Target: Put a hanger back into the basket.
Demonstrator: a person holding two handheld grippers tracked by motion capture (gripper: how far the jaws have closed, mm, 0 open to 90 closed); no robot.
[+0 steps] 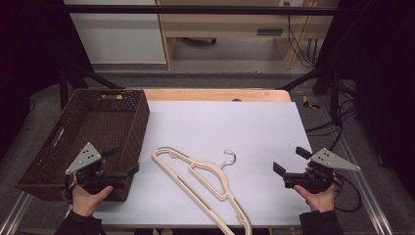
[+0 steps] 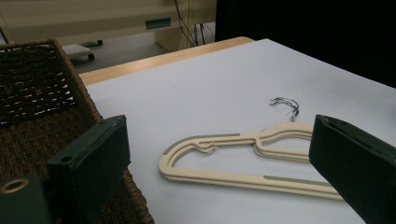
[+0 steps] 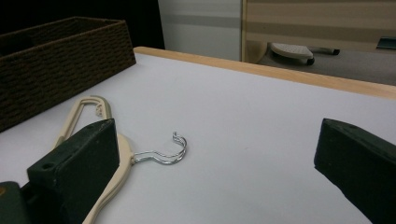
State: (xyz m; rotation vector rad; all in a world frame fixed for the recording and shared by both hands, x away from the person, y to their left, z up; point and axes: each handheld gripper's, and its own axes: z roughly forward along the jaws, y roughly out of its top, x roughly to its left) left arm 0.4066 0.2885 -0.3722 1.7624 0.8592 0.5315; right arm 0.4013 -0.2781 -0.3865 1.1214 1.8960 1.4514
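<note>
Cream hanger point(image 1: 205, 183) flat between left tool point(image 1: 121, 166) and right tool point(image 1: 291, 160), untouched.

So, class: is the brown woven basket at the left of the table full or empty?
Empty as far as the pictures show. In the high view the basket shows bare woven floor and walls; the cream hanger lies outside it, flat on the white table.

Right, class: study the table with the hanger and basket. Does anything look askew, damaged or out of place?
Only slightly: the cream hanger lies diagonally, its lower end passing the table's near edge. The brown basket overhangs the left edge. Nothing looks damaged.
</note>
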